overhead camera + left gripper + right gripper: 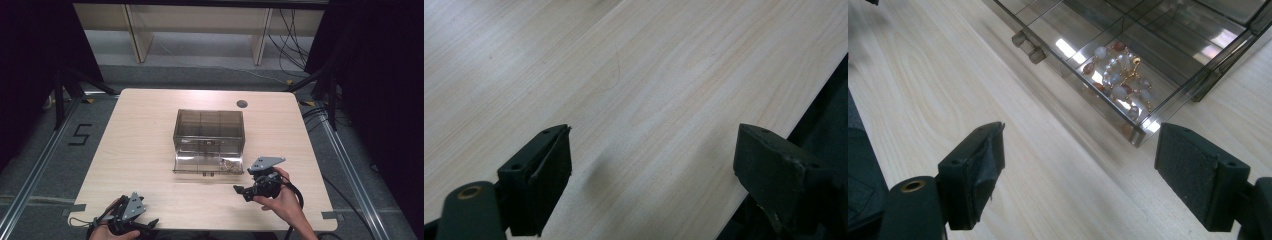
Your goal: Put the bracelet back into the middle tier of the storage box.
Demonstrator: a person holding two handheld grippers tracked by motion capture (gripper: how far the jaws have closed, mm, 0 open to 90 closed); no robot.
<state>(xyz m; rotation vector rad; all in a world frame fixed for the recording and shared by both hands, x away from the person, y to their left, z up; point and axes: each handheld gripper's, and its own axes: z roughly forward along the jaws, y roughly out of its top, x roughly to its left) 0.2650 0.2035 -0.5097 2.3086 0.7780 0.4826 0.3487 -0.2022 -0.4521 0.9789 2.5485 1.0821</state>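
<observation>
- A smoky clear plastic box [208, 131] stood mid-desk [140, 150], its drawer [200, 164] holding a beaded bracelet [1120, 80].
- The desk was pale woodgrain with rounded corners.
- Both the left hand-held gripper [654, 170] and the right hand-held gripper [1080, 170] were released, empty.

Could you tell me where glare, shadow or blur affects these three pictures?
High view: bright glare on the table's far edge, dark surroundings. Right gripper view: light glints off the clear drawer beside the beads. Left gripper view: a soft shadow lies between the fingers, which look blurred.
</observation>
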